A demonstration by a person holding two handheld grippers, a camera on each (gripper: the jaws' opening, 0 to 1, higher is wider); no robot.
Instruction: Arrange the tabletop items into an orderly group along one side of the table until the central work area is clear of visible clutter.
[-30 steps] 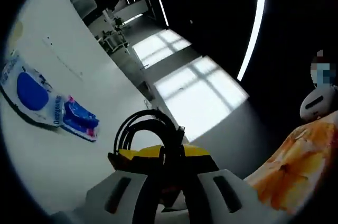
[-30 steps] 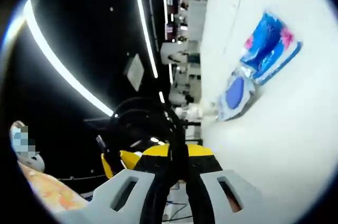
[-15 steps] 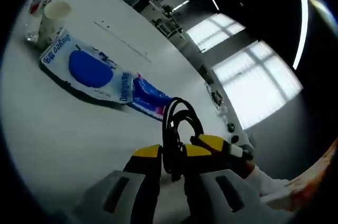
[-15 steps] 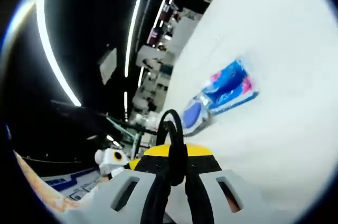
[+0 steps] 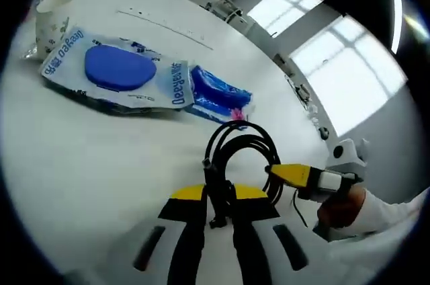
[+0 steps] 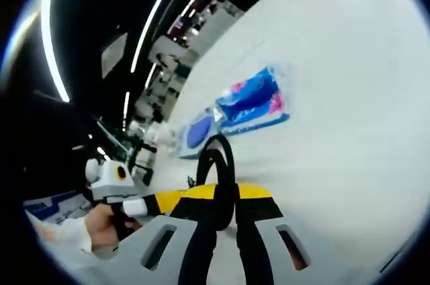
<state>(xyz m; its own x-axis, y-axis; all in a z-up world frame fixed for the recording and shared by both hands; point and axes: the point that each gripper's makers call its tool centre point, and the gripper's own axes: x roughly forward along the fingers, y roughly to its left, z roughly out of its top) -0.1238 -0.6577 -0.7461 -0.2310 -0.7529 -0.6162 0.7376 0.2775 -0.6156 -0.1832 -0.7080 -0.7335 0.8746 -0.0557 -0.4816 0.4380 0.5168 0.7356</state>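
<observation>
**Both grippers clamped on one cable coil over the table**

So the left gripper (image 5: 218,214) has its jaws pinched nearly closed on a black cable (image 5: 238,157), and the coil loops up just ahead of the yellow jaw tips. In the left gripper view the right gripper (image 5: 302,176) comes in from the right, its yellow tip right at the edge of the same coil, with a hand (image 5: 342,206) in a white sleeve behind it.

The right gripper view tells the same story from the other side: the right gripper (image 6: 222,214) is squeezed tight on the cable (image 6: 218,164), which arcs up between its jaws. The left gripper (image 6: 151,203) reaches in from the left, held by a hand (image 6: 101,226).

The white table (image 5: 80,164) sits under all of it. Beyond the coil lies a flat white pack (image 5: 111,76) with a big blue oval on it, and a smaller blue packet (image 5: 218,93) with a bit of pink lies just beside it, touching or overlapping its end. A paper cup (image 5: 54,19) stands at the pack's far end. The right gripper view shows the blue packet (image 6: 252,100) closer and the oval pack (image 6: 198,130) behind it.
</observation>
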